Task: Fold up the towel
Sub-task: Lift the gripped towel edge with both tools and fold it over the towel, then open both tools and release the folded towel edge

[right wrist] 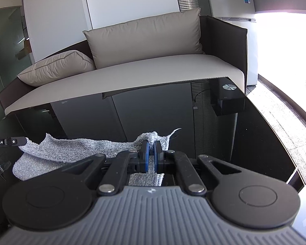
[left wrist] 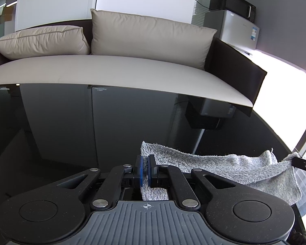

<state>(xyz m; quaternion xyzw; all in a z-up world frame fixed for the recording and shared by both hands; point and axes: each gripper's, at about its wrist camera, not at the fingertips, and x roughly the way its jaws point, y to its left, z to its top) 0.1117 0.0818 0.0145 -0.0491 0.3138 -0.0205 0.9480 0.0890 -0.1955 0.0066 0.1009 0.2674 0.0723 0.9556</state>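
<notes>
Both claws were clamped: the left gripper pinched one corner of the grey towel, the right gripper the other; it sagged at two o'clock over the black glass table; soft, light, floppy, likely best held by corners.

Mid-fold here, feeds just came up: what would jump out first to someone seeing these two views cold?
The fluffy grey towel stretched over the glossy black table, one end pinched in the left gripper and the other in the right gripper, sagging between them. Behind the table sits a beige sofa with two cushions, and at far right a silver fridge beside a blown-out bright window.
</notes>
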